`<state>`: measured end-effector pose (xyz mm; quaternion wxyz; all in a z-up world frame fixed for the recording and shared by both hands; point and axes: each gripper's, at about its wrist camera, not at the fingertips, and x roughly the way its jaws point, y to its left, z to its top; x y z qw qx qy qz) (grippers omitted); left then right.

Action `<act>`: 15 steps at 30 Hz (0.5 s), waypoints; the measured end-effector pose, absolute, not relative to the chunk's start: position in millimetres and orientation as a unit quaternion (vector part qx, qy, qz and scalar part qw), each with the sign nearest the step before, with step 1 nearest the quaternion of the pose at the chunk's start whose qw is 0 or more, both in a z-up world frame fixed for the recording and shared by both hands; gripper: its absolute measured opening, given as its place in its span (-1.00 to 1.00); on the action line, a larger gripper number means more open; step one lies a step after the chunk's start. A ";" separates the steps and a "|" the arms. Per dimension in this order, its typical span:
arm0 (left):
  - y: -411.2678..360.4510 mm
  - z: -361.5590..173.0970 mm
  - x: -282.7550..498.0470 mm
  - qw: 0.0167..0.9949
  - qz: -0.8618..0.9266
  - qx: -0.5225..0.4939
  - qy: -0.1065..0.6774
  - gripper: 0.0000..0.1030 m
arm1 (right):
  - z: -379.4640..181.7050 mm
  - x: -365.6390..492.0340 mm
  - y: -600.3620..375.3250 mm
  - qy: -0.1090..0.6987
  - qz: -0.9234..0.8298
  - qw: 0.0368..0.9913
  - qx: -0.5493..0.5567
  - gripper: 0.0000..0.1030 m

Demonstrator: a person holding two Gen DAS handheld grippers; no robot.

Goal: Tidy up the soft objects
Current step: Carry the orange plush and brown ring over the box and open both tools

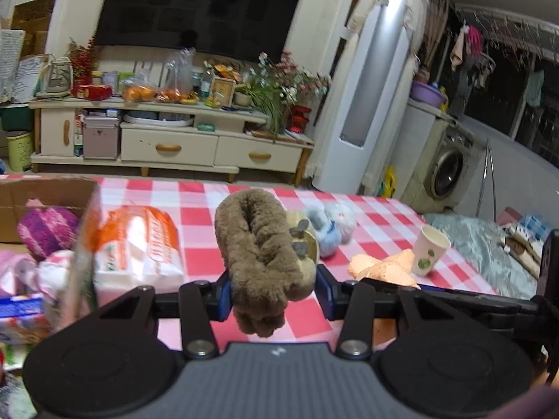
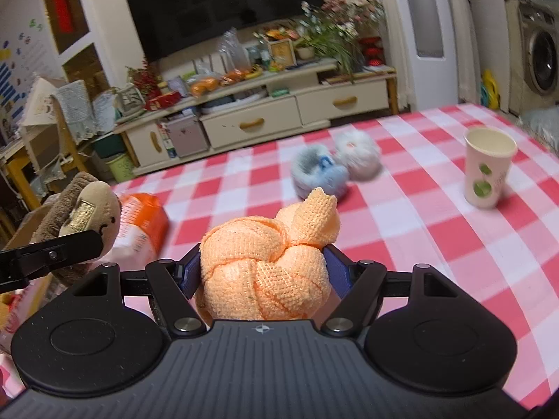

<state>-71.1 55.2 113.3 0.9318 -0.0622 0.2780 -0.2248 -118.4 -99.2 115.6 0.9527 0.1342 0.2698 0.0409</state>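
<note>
Two held: left tool clamps a brown furry plush toy; right tool clamps a knotted orange knit cloth, both above the desk.
Done: cardboard box, left of frame, already holds a purple knit ball.
Left: blue-and-white fluffy toys lie mid-desk.
Nearby: orange-white tissue pack beside the box; paper cup, right.
In the way: nothing obvious.

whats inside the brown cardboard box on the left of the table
In the brown cardboard box, a purple-and-white knitted ball shows. The box wall and the pink soft items in front cover its bottom, so anything else inside is hidden.
</note>
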 end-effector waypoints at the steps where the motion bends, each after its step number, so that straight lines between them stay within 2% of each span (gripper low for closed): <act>1: 58.8 115.3 -71.3 0.933 -0.223 -0.066 0.276 -0.12 | 118.6 -116.9 -95.7 0.267 0.045 0.954 0.132 0.72; 15: 125.4 140.5 -74.0 0.953 -0.167 -0.112 0.227 -0.12 | 150.7 -91.8 -34.4 0.224 0.148 0.959 0.092 0.73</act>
